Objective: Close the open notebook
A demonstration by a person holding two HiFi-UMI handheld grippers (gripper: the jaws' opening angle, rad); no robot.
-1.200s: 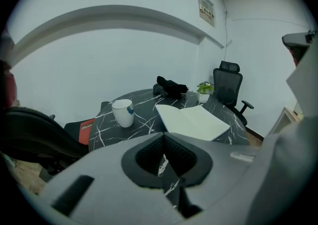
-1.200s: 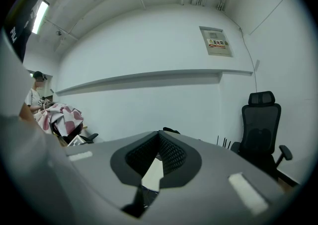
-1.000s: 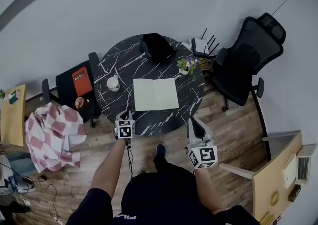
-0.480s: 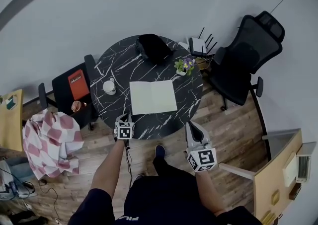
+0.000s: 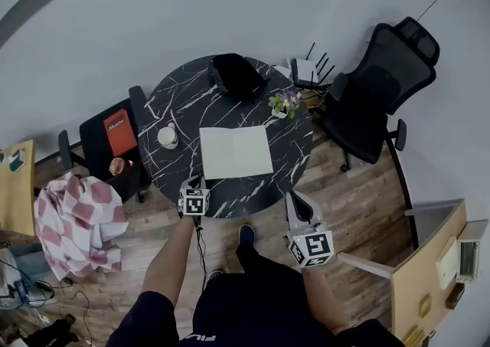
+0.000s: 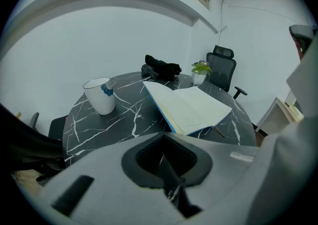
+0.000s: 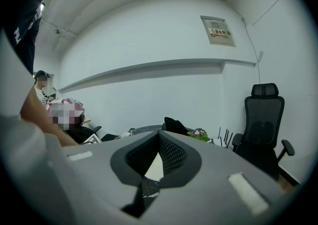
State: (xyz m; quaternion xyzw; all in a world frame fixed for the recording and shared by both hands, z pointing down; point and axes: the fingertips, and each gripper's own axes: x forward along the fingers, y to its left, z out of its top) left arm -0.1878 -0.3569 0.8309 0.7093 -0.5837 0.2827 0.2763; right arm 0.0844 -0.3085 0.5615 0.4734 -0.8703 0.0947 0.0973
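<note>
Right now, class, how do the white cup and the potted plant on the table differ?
The white cup stands left of the open notebook; the potted plant, beyond its far right corner. The cup bears a blue mark; the plant, purple flowers. Both stand upright.

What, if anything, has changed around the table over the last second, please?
Almost nothing has changed. The left gripper and right gripper hang at the near edge of the table as before, jaws together and empty. Only the head view has drifted slightly. Nothing was taken hold of or let go. The notebook still lies open and untouched, with the mug and plant where they were.
</note>
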